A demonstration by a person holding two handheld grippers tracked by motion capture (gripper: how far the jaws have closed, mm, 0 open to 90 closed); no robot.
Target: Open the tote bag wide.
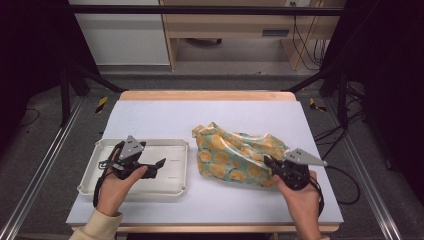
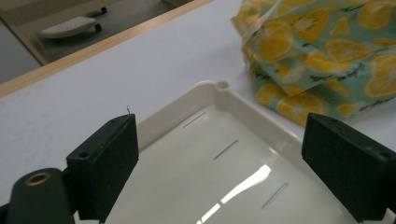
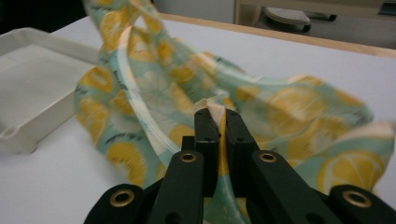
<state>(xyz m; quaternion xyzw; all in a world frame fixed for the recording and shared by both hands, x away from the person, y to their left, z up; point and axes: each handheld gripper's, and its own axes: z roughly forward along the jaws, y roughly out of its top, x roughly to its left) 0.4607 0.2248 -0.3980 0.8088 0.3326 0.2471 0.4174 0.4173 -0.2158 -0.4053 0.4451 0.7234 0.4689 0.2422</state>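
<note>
A lemon-print cloth (image 1: 239, 155) lies crumpled on the white table (image 1: 160, 117), right of centre, with its left edge just beside the tray (image 1: 175, 187) but apart from it.

Right gripper (image 1: 267, 161): positioned at the cloth's right end, held in the right hand (image 1: 300, 197) near the table's front edge. In the right gripper view the gripper (image 3: 215, 112) has its jaws pressed nearly together on a pale fold of the cloth (image 3: 187, 88), which stands up between the tips. From that pinch the fabric spreads away to both sides and rises to a peak at the far left, toward the tray (image 3: 32, 84).

Left gripper (image 1: 161, 162): held in the left hand (image 1: 117, 185) over the tray's interior, jaws pointing right toward the cloth. In the left gripper view the gripper (image 2: 219, 158) has its jaws spread wide with nothing between them. The tray (image 2: 219, 86) floor lies below them, and the cloth (image 2: 322, 56) sits beyond the tray's far corner, well clear of the jaws.

The tray is cream, shallow and rectangular, and sits on the left half of the table.
</note>
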